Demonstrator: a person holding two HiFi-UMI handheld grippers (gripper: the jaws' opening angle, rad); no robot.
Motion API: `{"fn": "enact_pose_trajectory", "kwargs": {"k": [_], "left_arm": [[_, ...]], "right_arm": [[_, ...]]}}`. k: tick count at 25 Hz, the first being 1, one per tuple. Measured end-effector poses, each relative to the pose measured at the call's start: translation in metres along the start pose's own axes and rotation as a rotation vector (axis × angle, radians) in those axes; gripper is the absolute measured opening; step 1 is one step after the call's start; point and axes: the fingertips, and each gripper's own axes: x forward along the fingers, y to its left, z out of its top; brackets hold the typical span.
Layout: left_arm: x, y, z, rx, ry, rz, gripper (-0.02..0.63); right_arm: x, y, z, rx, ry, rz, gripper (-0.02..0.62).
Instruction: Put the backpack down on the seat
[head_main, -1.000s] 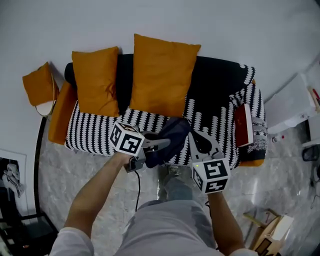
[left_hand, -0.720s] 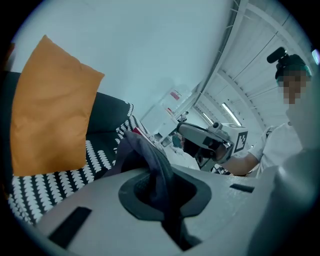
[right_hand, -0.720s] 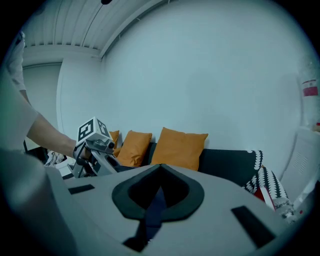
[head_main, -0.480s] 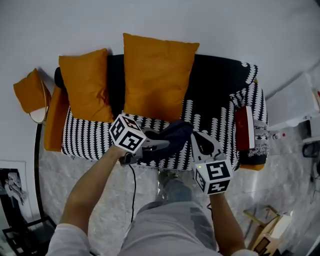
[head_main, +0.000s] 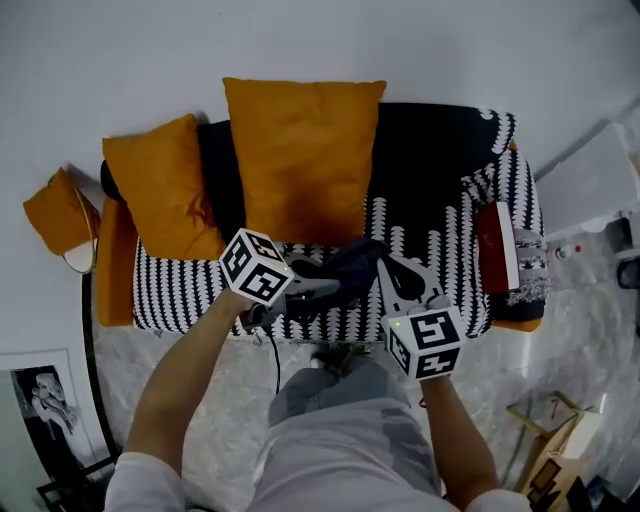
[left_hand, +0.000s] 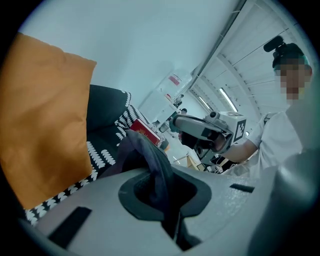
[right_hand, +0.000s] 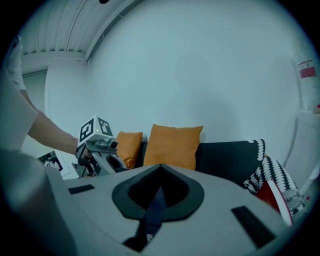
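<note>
A dark navy backpack (head_main: 345, 272) hangs between my two grippers above the front edge of the sofa seat (head_main: 420, 300), which has a black-and-white patterned cover. My left gripper (head_main: 328, 289) is shut on a fold of the backpack's dark fabric (left_hand: 150, 165). My right gripper (head_main: 390, 266) is shut on a dark blue strap (right_hand: 156, 202). In the left gripper view the right gripper (left_hand: 200, 131) shows across the bag. The right gripper view shows the left gripper (right_hand: 102, 150) in front of the cushions.
Two orange cushions (head_main: 300, 155) lean on the sofa back, and a smaller one (head_main: 55, 212) lies off its left end. A red book (head_main: 497, 245) rests on the right armrest. A white cabinet (head_main: 600, 180) stands to the right, and a framed picture (head_main: 45, 400) leans at the lower left.
Both grippers and the backpack have moved forward, from the sofa's front edge to a little farther over the seat. The grips have not changed.
</note>
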Motion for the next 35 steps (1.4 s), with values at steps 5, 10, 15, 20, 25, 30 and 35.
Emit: {"fn": "enact_pose_trajectory", "kwargs": {"k": [5,10,15,20,25,30,35], "left_arm": [[-0.001,0.016,-0.005,0.032,0.061,-0.041,0.014],[-0.005,0.038,-0.018,0.072,0.142,-0.088,0.014],[-0.009,0.058,-0.016,0.077,0.164,-0.147,0.014],[-0.012,0.078,-0.01,0.071,0.178,-0.185,0.014],[-0.015,0.095,-0.005,0.073,0.193,-0.2,0.014],[-0.018,0.114,0.005,0.088,0.21,-0.191,0.014],[-0.021,0.135,0.01,0.086,0.219,-0.175,0.014]], "right_arm": [[0.013,-0.001,0.005,0.01,0.0,-0.048,0.002],[0.024,-0.002,0.006,0.036,0.002,-0.126,0.002],[0.036,-0.002,0.0,0.066,0.014,-0.186,0.002],[0.058,0.001,-0.007,0.089,0.033,-0.213,0.002],[0.073,0.001,-0.006,0.098,0.041,-0.243,0.002],[0.085,-0.002,-0.008,0.114,0.048,-0.264,0.002],[0.096,-0.003,-0.012,0.126,0.062,-0.28,0.002]]}}
